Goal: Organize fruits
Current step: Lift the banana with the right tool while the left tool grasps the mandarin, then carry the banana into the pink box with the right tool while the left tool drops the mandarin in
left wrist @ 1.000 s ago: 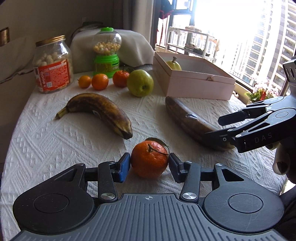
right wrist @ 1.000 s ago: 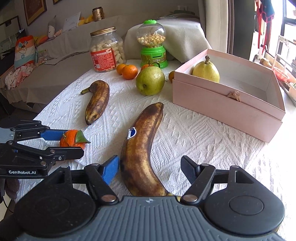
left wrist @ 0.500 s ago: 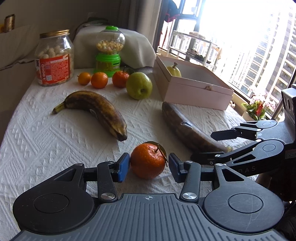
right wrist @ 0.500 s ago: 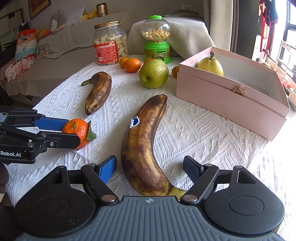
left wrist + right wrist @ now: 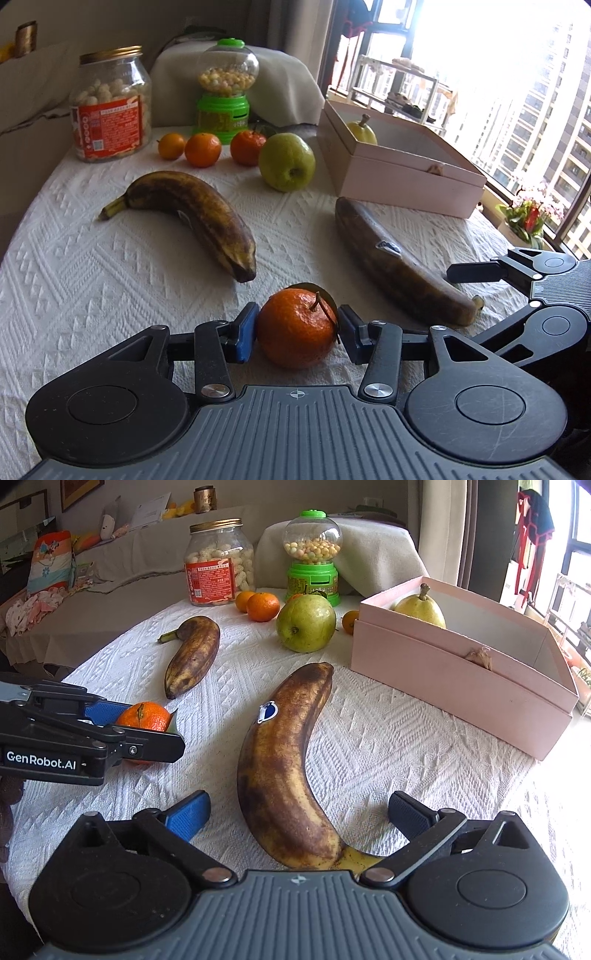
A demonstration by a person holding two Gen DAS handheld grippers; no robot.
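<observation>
A leafy tangerine (image 5: 295,328) (image 5: 147,716) rests on the white cloth between the pads of my left gripper (image 5: 297,326) (image 5: 144,725). Its jaws are opening slightly; the pads sit right at the fruit's sides without squeezing it. A brown, stickered banana (image 5: 280,760) (image 5: 395,266) lies with its stem end between the fingers of my right gripper (image 5: 297,810) (image 5: 461,306). Those jaws are opening wide, both pads well off the peel. A pink box (image 5: 454,686) (image 5: 406,177) at the right holds a yellow pear (image 5: 419,607).
A second brown banana (image 5: 192,210), a green apple (image 5: 287,162) and three small tangerines (image 5: 202,149) lie farther back. A jar (image 5: 110,110) and a green candy dispenser (image 5: 223,96) stand at the far edge. A window lies to the right.
The right gripper's fingers have spread far apart around the banana's stem end. The left gripper stays around the tangerine, barely wider. No fruit has moved.
</observation>
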